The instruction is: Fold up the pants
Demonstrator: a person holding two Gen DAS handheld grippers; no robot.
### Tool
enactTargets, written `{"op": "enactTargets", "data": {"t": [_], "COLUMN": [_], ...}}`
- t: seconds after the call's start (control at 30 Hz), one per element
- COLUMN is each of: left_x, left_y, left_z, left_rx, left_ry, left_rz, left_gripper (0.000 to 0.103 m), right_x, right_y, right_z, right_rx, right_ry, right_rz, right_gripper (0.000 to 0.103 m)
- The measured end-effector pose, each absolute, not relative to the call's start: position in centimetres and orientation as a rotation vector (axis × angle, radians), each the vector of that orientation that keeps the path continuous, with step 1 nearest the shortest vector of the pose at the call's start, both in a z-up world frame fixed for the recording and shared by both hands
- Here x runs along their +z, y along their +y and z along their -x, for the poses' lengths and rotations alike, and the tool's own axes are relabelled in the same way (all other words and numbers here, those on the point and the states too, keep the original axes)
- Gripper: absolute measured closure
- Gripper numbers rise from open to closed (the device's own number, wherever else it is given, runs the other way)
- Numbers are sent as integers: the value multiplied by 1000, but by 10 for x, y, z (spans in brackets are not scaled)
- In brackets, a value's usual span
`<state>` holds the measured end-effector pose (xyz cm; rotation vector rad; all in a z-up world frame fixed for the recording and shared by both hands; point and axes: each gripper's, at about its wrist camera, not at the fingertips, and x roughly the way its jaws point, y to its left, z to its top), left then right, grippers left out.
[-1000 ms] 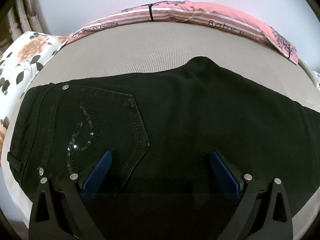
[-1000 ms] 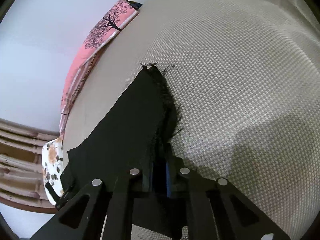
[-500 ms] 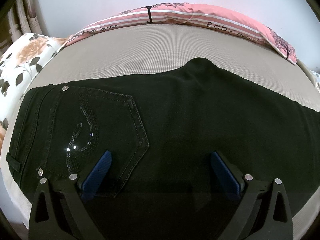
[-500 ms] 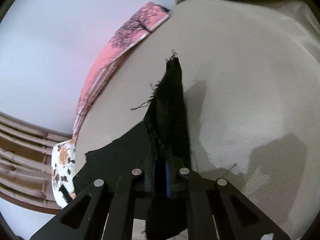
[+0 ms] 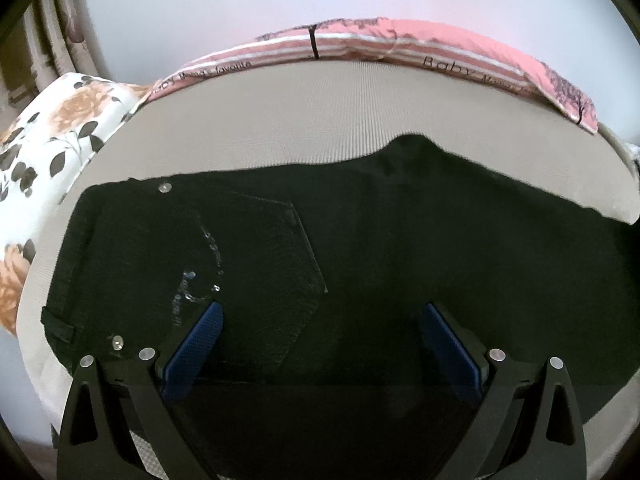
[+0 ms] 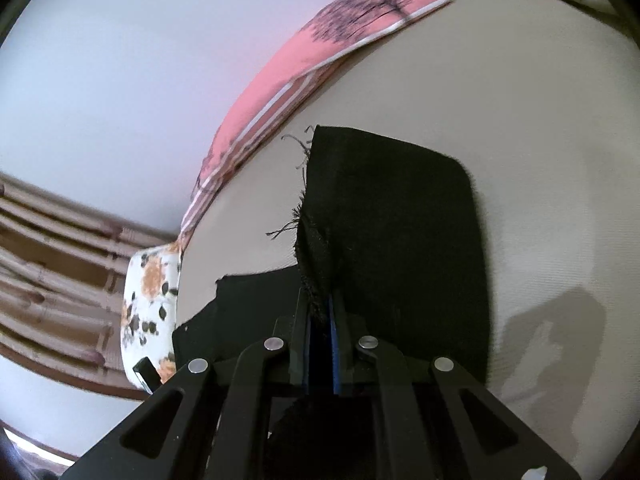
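Black pants [image 5: 360, 240] lie flat across a beige bed, waistband to the left, a back pocket with sequins [image 5: 256, 264] facing up. My left gripper [image 5: 320, 320] is open, its blue pads spread over the seat area just above the cloth. My right gripper [image 6: 320, 316] is shut on the frayed leg hem [image 6: 316, 248] of the pants and holds it lifted off the bed, so the leg end [image 6: 400, 220] hangs as a raised flap.
A pink striped pillow [image 5: 400, 44] lies along the far edge by the white wall. A floral pillow [image 5: 52, 128] sits at the left, next to a wooden headboard [image 6: 48, 240]. Beige mattress [image 6: 540, 140] extends to the right.
My right gripper has lifted the leg hem higher and carried it toward the waistband; the leg end now hangs open as a broad flap. My left gripper has hardly moved.
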<state>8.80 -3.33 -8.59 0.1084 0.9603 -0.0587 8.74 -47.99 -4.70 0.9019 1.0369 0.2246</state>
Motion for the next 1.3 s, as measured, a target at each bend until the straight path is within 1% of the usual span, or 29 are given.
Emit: {"op": "enactTargets", "data": {"t": [0.3, 0.57, 0.83, 1.0, 1.03, 1.07, 1.1, 1.13, 1.23, 1.27, 1.3], "left_x": [-69, -60, -54, -53, -53, -54, -54, -54, -54, -54, -53], "left_y": [-15, 8, 18, 20, 20, 21, 22, 23, 24, 23, 22], "left_z": [-84, -79, -77, -78, -79, -79, -80, -80, -79, -79, -78], "left_rx": [-93, -86, -137, -174, -173, -174, -175, -177, -212, -226, -246], "left_ry": [968, 974, 976, 994, 999, 1009, 1015, 1022, 1046, 1051, 1058], "left_rz": [-29, 44, 82, 112, 116, 126, 132, 140, 176, 185, 194], "left_gripper": [4, 4, 4, 4, 4, 4, 4, 4, 5, 8, 14], "right_x": [-62, -73, -91, -99, -95, -93, -90, -85, -74, -72, -69], "right_y": [-401, -311, -251, -231, -229, -227, -227, -227, -237, -243, -251], "right_z": [-133, -160, -165, -160, -158, -156, -153, -149, -138, -135, -132], "right_rx": [338, 457, 519, 557, 567, 575, 578, 574, 545, 534, 521], "right_ry": [1132, 1236, 1336, 1402, 1401, 1399, 1394, 1379, 1348, 1341, 1332], "right_rz": [-877, -745, -619, -561, -552, -541, -526, -507, -475, -479, -493], "right_gripper": [95, 95, 94, 82, 75, 71, 60, 56, 56, 56, 56]}}
